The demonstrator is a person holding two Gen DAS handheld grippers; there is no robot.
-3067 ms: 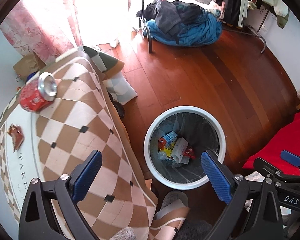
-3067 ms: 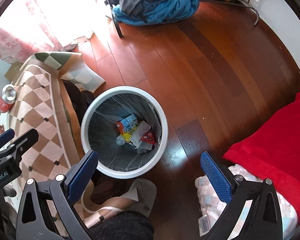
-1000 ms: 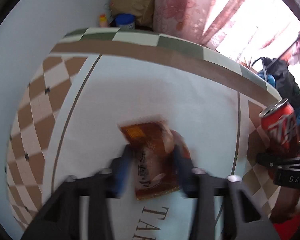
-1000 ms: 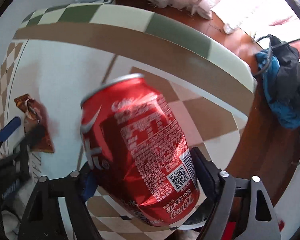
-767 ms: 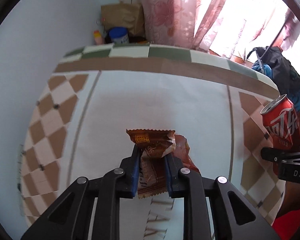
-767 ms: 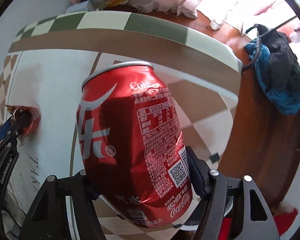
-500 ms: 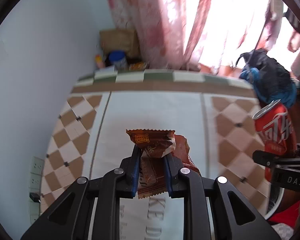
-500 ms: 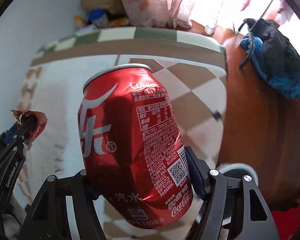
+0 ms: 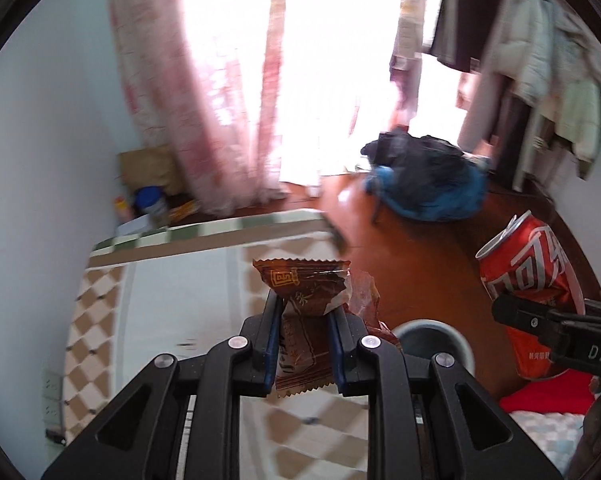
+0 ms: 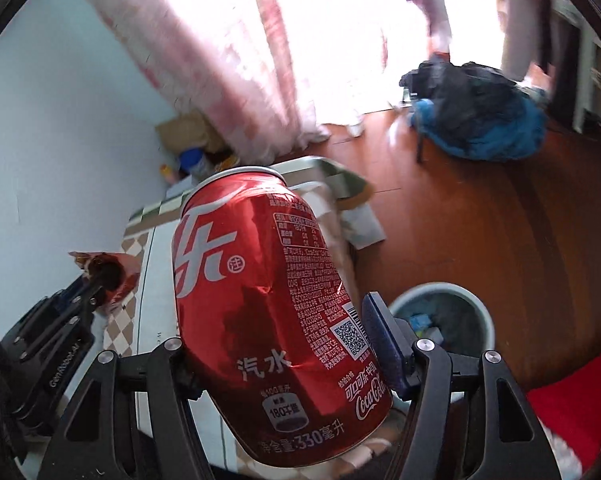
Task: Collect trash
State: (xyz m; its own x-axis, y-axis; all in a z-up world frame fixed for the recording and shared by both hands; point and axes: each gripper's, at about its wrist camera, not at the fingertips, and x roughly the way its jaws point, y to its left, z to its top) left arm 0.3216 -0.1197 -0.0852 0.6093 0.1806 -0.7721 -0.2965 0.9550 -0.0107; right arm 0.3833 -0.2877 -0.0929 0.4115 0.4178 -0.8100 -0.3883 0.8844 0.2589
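My left gripper [image 9: 303,320] is shut on a brown snack wrapper [image 9: 306,300] and holds it in the air above the checked tablecloth [image 9: 172,288]. My right gripper [image 10: 276,332] is shut on a dented red Coca-Cola can [image 10: 272,308], lifted clear of the table; the can also shows in the left wrist view [image 9: 530,292]. The white trash bin [image 10: 444,320] stands on the wooden floor below and right of the can, with several pieces of trash inside. In the left wrist view its rim [image 9: 434,338] shows just right of the wrapper. The left gripper with the wrapper [image 10: 100,276] shows at the left of the right wrist view.
Pink curtains [image 9: 228,100] hang before a bright window. A blue and black pile of clothes [image 10: 476,116] lies on the wooden floor [image 10: 480,232]. A cardboard box [image 9: 148,168] and jars stand by the wall behind the table. A red blanket [image 10: 572,412] lies at the right.
Both grippers have risen from the table with the wrapper and the can and swung right; the bin and floor have come into view below them.
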